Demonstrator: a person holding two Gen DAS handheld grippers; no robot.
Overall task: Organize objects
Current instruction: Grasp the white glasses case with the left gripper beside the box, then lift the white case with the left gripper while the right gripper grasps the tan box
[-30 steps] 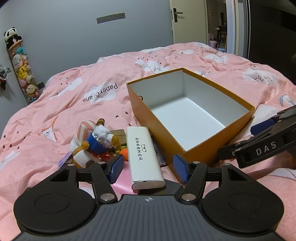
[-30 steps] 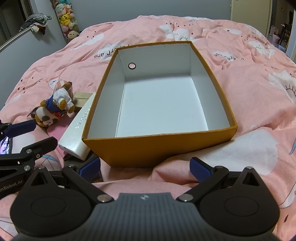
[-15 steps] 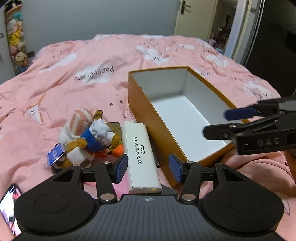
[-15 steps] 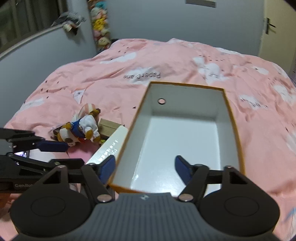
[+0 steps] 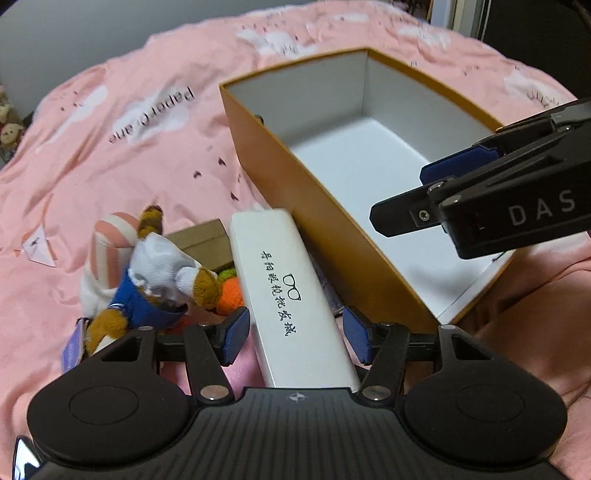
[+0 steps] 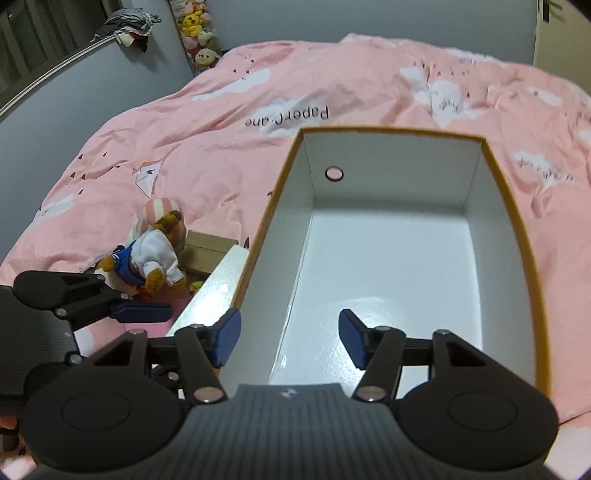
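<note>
A long white glasses case [image 5: 291, 295] lies on the pink bed against the left wall of an open orange box [image 5: 317, 206] with an empty white inside [image 6: 388, 280]. My left gripper [image 5: 293, 338] is open, its blue pads either side of the case's near end, apart from it. A plush toy in blue and white [image 5: 147, 284] lies just left of the case, with a small brown cardboard box [image 5: 203, 247] and an orange plush carrot [image 5: 231, 295] behind it. My right gripper [image 6: 288, 338] is open and empty over the box's near left wall.
The pink duvet [image 6: 258, 92] covers the whole bed. A shelf of plush toys [image 6: 195, 33] stands against the grey wall at the far left. A phone screen [image 5: 22, 461] shows at the near left corner. A dark flat item lies under the case by the box wall.
My left gripper has moved forward and down so its pads now flank the white case. My right gripper has moved in over the box's near left wall.
</note>
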